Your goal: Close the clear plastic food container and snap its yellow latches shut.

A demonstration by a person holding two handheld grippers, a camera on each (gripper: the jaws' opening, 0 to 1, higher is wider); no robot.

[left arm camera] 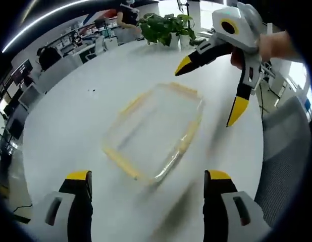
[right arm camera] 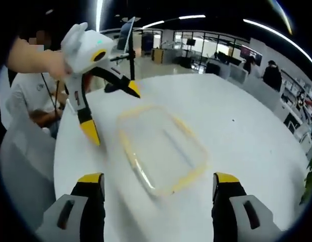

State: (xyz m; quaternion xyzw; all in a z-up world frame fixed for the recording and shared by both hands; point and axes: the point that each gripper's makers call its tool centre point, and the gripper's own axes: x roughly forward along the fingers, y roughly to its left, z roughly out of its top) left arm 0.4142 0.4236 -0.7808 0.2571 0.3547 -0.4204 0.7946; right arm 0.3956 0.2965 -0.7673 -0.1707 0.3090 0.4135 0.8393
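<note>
Left gripper view: the clear plastic food container (left arm camera: 155, 132) is seen at centre on the white table (left arm camera: 60, 126), blurred, so lid seating and the yellow latches (left arm camera: 121, 162) cannot be resolved. The left gripper (left arm camera: 148, 189) is held above the near rim, jaws spread, empty. The right gripper (left arm camera: 209, 88), at 1 o'clock, is likewise spread, its handle partly hidden by a hand (left arm camera: 274, 45). A potted plant (left arm camera: 163, 27) stands at 12 o'clock.

Right gripper view: the left gripper (right arm camera: 113, 113) is seen at 10 o'clock, just beside the container (right arm camera: 161, 148).
</note>
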